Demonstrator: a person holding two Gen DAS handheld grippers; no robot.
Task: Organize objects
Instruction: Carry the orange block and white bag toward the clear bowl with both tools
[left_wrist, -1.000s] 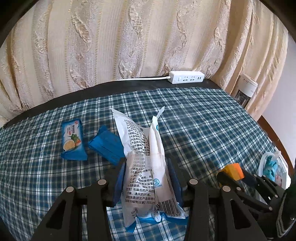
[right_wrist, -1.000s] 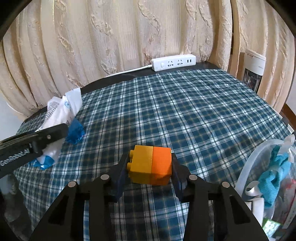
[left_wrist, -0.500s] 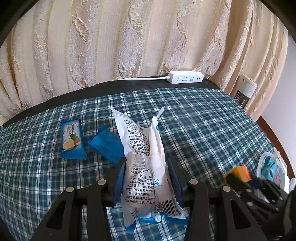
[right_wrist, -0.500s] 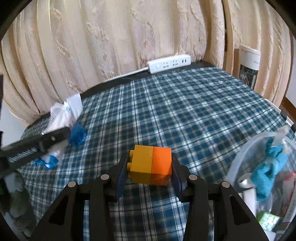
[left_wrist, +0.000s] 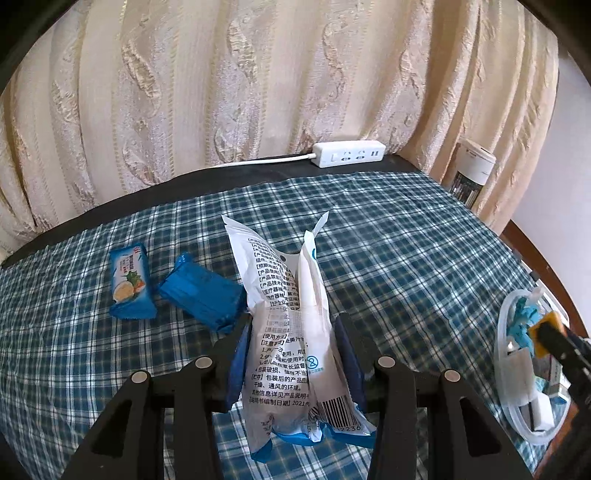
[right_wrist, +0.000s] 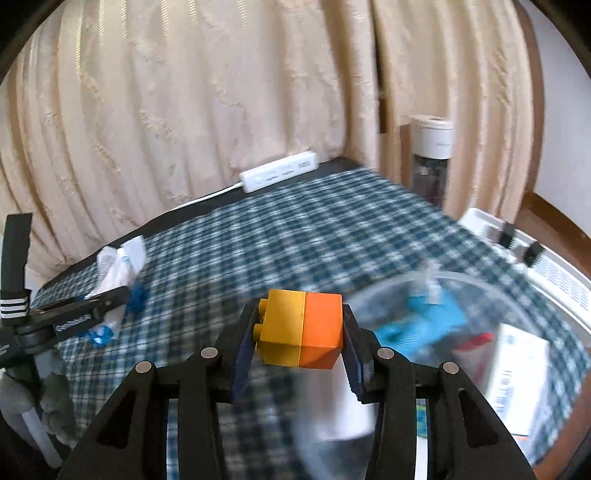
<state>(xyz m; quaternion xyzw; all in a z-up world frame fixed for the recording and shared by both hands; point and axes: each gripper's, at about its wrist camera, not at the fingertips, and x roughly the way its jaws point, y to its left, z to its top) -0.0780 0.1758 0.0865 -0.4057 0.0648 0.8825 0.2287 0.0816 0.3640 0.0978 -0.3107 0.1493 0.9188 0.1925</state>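
Note:
My left gripper (left_wrist: 293, 354) is shut on a white printed packet (left_wrist: 288, 332) with blue contents, held upright above the plaid tablecloth (left_wrist: 406, 258). My right gripper (right_wrist: 299, 339) is shut on a yellow-and-orange toy brick (right_wrist: 301, 338), held over the near rim of a clear plastic container (right_wrist: 461, 332) that holds blue items and small boxes. In the left wrist view the brick (left_wrist: 546, 326) and the right gripper show above that container (left_wrist: 517, 369) at the right edge. A blue snack packet (left_wrist: 129, 282) and a blue wrapped pack (left_wrist: 201, 291) lie on the cloth to the left.
A white power strip (left_wrist: 349, 155) lies at the table's far edge before cream curtains. A white-capped appliance (right_wrist: 430, 158) stands beyond the right corner. A white basket (right_wrist: 535, 251) sits right of the table. The left gripper (right_wrist: 74, 314) with its packet shows left in the right wrist view.
My right gripper has swung right and risen with the brick, from over the cloth to over the clear container. The left gripper and its packet have stayed put.

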